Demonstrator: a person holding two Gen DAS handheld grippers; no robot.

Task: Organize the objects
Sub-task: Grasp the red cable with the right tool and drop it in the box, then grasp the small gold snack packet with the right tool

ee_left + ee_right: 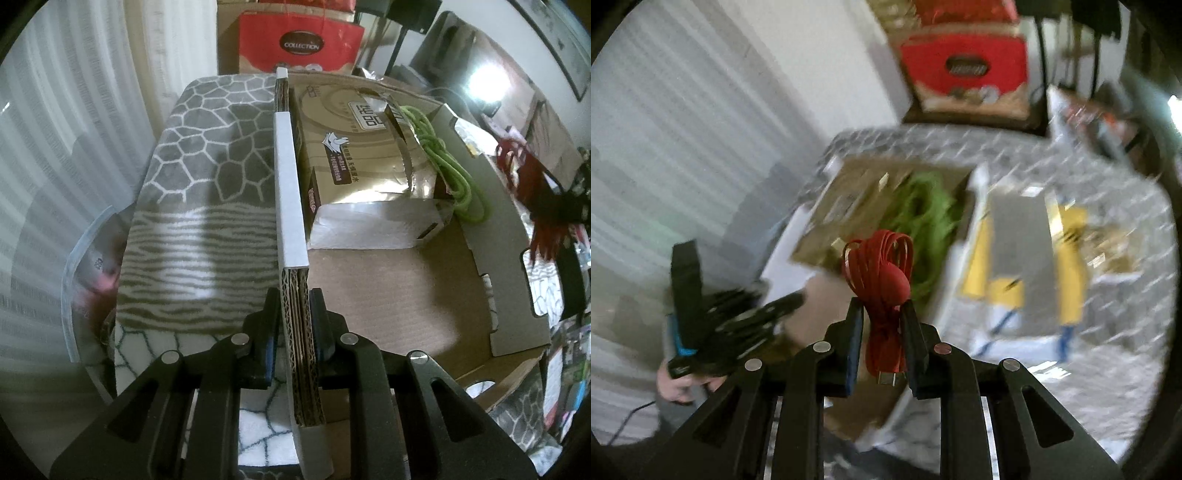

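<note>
My left gripper (293,295) is shut on the left wall of an open cardboard box (290,192) that rests on a grey patterned blanket (207,177). Inside the box lie a gold tissue pack (362,155) and a coiled green cable (454,162) at the far end. My right gripper (882,306) is shut on a bundled red cable (882,280) and holds it in the air above the box (827,288). The green cable (923,221) shows below it. The right wrist view is blurred by motion. The left gripper (738,314) shows at the left of that view.
A red bag marked COLLECTION (299,40) stands behind the box. A yellow and grey package (1030,258) lies on the blanket to the right of the box. White curtains (55,147) hang at the left. Red cords (532,192) and clutter lie at the right.
</note>
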